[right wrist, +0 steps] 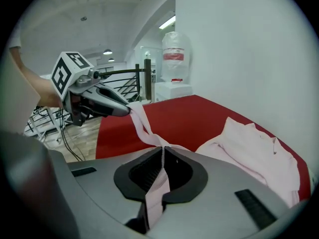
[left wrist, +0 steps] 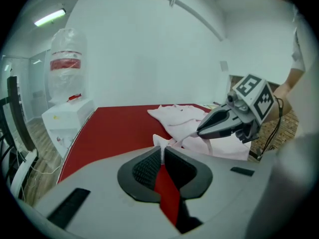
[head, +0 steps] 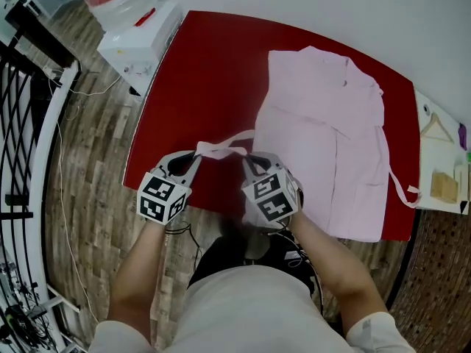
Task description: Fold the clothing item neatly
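Item 1: pink garment [head: 331, 145]. It is lying spread flat on the right half of the red table [head: 199, 87], collar end toward the far edge and hem reaching the near edge. A second thin tie [head: 401, 186] is trailing off its right side.

Item 2: pink strap [head: 221, 150]. It is running from the garment's left edge toward the person and hanging raised above the table, stretched between the two tools.

Item 3: left hand-held gripper [head: 193, 157]. Its jaws are pressing together on the free end of the strap, and in its own view a narrow fold of pink cloth is standing up between the pads [left wrist: 149, 166].

Item 4: right hand-held gripper [head: 249, 159]. Its jaws are pinching the same strap nearer the garment, and in its own view the pink band is passing through the closed pads [right wrist: 147, 171] and hanging below them.

Item 5: white water dispenser [head: 136, 43]. It is standing on the wooden floor [head: 88, 190] beside the table's far left corner.

Item 6: clothes hanger [head: 436, 127]. It is lying on a white surface beyond the table's right end.
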A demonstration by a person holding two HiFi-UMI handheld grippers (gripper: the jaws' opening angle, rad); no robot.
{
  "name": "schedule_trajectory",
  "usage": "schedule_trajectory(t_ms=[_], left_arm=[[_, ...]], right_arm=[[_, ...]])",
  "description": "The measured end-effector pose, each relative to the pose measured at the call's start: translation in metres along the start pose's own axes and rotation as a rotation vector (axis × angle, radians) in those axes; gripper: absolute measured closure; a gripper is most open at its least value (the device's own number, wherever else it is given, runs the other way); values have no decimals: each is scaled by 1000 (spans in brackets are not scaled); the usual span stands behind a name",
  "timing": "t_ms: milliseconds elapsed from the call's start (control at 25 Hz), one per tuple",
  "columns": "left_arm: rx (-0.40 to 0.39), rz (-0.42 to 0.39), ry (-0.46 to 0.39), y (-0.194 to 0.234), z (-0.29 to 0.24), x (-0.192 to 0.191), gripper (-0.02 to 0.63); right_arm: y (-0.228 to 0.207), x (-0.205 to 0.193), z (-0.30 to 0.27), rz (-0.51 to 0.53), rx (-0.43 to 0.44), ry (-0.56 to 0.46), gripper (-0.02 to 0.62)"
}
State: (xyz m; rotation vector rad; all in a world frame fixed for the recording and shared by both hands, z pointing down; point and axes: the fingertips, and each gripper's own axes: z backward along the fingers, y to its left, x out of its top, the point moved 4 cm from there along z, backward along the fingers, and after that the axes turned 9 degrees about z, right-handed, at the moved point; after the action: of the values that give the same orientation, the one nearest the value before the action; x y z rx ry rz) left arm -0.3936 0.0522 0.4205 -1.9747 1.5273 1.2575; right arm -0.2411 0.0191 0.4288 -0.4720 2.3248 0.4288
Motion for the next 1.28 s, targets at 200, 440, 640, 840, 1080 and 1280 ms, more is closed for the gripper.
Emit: schedule_trajectory(t_ms=[200,440,640,840,1080,1280], left_arm=[[-36,-20,-51,-39,-17,39,577],[-71,-34,-51,-83,-46,63,577],[-112,-62,-37,-120,-74,81,577],[-162,-89,-27,-167,-107,95,577],[-197,-97,14,-206,-145,93,577],[-209,-94,52,-227,-168,88,577]], right_arm=[[-33,-12,27,-38,-43,-25,568],[-65,-34,55,-73,-75,-39,568],[-96,-56,76,-115,-107,-45,568],[-132,-86,100,-142,-140,-35,568],[-167,-125,122,-175,-169,-9,568],[-189,-151,133,-201,-188,10,569]])
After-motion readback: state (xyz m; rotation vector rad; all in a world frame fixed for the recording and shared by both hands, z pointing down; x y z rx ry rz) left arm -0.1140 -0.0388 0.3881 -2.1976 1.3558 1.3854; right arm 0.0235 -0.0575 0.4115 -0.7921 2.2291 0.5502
